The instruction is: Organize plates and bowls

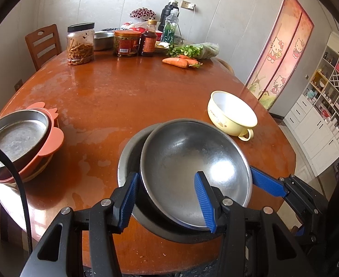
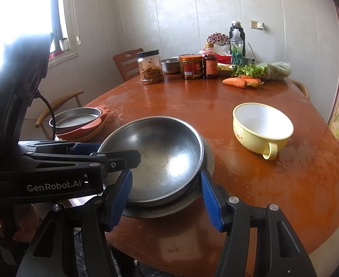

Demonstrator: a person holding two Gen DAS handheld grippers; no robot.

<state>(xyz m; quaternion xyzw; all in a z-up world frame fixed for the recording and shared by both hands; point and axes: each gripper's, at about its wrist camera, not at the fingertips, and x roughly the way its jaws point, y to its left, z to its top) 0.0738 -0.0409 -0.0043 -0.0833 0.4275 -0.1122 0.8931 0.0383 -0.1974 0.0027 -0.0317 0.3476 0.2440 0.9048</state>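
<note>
A steel bowl (image 1: 192, 157) (image 2: 160, 152) sits askew over a second steel bowl (image 1: 129, 157) (image 2: 207, 159) near the table's front edge. My left gripper (image 1: 168, 198) straddles the upper bowl's near-left rim, one pad inside and one outside, and looks shut on it. My right gripper (image 2: 164, 198) straddles the near-right rim the same way, pads touching the wall; its outer finger (image 1: 266, 182) shows beside the bowl. A yellow bowl with a handle (image 1: 232, 113) (image 2: 261, 124) stands to the right. At the left edge a steel plate (image 1: 19, 136) (image 2: 77, 117) tops a pink plate (image 1: 54, 136).
Along the table's far side stand jars (image 1: 80, 43), a sauce bottle (image 1: 148, 39), a steel basin (image 1: 102, 39), carrots (image 1: 176, 61) and greens (image 1: 192, 50). A wooden chair (image 1: 43, 43) stands behind the table at the left. A cable (image 1: 19, 175) hangs over the plate stack.
</note>
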